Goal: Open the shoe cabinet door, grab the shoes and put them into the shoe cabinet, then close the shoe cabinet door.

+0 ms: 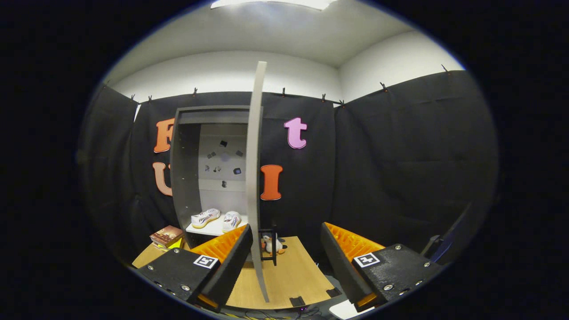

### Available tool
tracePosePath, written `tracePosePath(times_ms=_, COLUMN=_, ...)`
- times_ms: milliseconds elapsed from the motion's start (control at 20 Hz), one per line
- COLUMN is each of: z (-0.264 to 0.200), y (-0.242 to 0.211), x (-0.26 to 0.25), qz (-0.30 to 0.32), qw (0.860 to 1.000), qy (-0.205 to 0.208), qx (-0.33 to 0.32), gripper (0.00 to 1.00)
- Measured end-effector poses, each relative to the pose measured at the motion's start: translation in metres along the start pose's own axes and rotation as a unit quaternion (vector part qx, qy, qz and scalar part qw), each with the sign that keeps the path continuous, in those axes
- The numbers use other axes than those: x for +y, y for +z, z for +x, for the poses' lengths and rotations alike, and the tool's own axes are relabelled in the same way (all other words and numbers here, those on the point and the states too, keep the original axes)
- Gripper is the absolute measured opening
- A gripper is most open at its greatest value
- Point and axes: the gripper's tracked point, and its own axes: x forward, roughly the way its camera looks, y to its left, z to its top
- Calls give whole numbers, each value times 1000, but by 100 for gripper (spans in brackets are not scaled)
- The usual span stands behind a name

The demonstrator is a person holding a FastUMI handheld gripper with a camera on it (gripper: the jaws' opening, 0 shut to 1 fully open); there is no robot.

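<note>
A tall dark shoe cabinet (186,178) stands against the black cloth wall of the booth, resting on a light wooden table (289,275). Its one door (254,178), pale grey, is swung wide open and shows edge-on as a long narrow strip running from above the cabinet's top down to the table, just beside the inner face of the gripper's left finger; whether the two touch cannot be told.

The gripper (286,262) has two fingers (222,262), spread wide apart with nothing between them. Each finger carries one small square black-and-white marker tag; no words can be read on either.

Inside the cabinet, two white shoes (216,219) lie side by side on the pale bottom shelf, beyond the left finger. Dark marks run along their sides, too small to read as a brand. Several small dark patches dot the cabinet's light back panel.

To the left of the cabinet, a small stack of books (166,236) lies on the table; the cover writing is too blurred to read.

Just ahead of the fingers, beside the door's lower edge, one small penguin toy (270,244) sits next to a little black frame.
</note>
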Motion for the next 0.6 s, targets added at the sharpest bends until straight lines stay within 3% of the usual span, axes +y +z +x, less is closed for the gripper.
tracePosePath(times_ms=300, z=69, y=-12, x=1, qz=15, qw=1000, qy=25, qx=6, gripper=95)
tracePosePath(times_ms=600, z=84, y=-16, x=27, qz=3, qw=998, qy=70, qx=7, gripper=90)
